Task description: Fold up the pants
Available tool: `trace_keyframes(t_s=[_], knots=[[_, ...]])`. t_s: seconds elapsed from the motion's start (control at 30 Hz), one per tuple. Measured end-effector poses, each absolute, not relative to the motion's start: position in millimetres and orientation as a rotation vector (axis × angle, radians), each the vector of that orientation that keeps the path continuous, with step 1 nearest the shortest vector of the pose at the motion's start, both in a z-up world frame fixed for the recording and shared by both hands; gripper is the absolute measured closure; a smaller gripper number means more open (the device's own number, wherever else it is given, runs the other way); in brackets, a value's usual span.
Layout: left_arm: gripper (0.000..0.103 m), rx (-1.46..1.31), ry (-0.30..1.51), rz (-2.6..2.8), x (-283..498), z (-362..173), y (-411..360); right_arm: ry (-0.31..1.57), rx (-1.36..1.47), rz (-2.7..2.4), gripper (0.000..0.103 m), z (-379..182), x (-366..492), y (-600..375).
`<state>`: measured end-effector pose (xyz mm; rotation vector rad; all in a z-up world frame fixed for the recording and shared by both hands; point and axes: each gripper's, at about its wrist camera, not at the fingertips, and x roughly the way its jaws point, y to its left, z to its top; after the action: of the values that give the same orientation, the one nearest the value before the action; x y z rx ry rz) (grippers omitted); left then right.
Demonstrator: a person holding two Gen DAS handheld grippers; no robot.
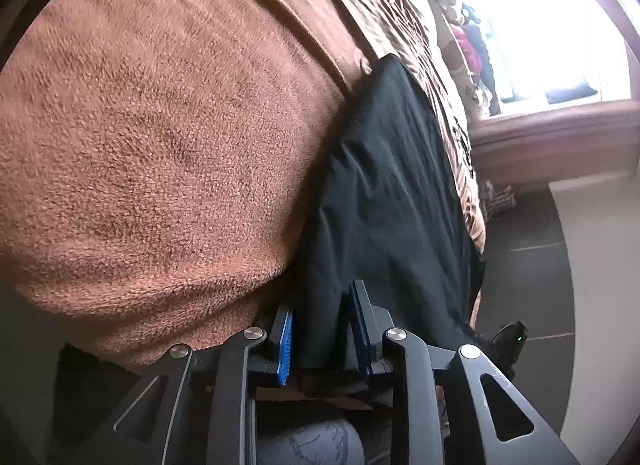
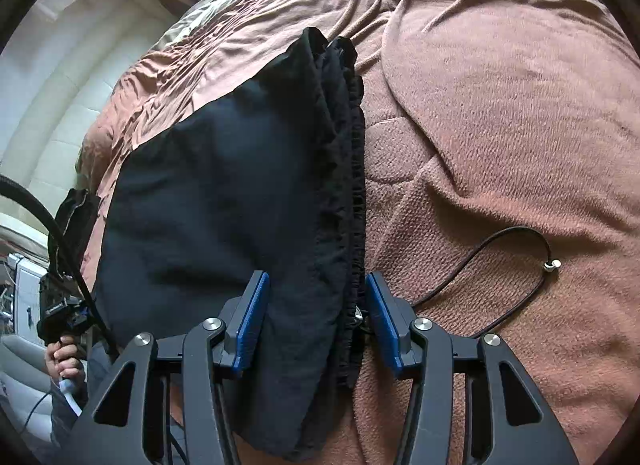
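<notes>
The black pants (image 1: 384, 169) lie folded in a long stack on a brown fleece blanket (image 1: 140, 145). My left gripper (image 1: 320, 297) straddles their near edge; black cloth fills the gap between the blue pads (image 1: 285, 345), which stand a little apart and do not clamp it. In the right wrist view the pants (image 2: 220, 193) show a gathered waistband along their right side. My right gripper (image 2: 316, 277) stands open around the waistband end, its pads (image 2: 252, 325) clear of the cloth. A black drawstring (image 2: 500, 237) with a metal tip trails right across the blanket (image 2: 500, 105).
The bed's edge drops to a dark tiled floor (image 1: 528, 225) under a bright window (image 1: 540, 25). A hand (image 2: 64, 353) holds the other gripper's handle at the left, with a black cable (image 2: 48, 217) arcing above. A grey-clad leg (image 1: 308, 445) shows below my left gripper.
</notes>
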<state>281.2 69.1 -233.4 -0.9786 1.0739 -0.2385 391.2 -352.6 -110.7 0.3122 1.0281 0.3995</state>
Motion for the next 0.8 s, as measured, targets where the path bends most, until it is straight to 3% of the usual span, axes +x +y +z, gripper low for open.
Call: trace_keyframes(t_s=[0.23,0.33,0.43,0.8], knots=[[0.077,-1.064,1.061,-0.258,277.5,-242.5,71.2,1.024,0.324,0.39,0.055,-113.5,384.3,-352.0],[0.091,-1.073,1.068,-0.267,275.8,-244.2,70.0,1.021,0.334,0.383,0.055,-115.2,383.2,-351.0],[0.096,-1.047,1.055,-0.269,275.0,-238.8,68.4,1.018,0.332,0.377,0.055,-114.2,381.9,-350.5],[0.097,-1.011,0.99,-0.312,279.9,-199.5,88.2,1.027,0.314,0.383,0.065,-106.2,376.9,-332.1]])
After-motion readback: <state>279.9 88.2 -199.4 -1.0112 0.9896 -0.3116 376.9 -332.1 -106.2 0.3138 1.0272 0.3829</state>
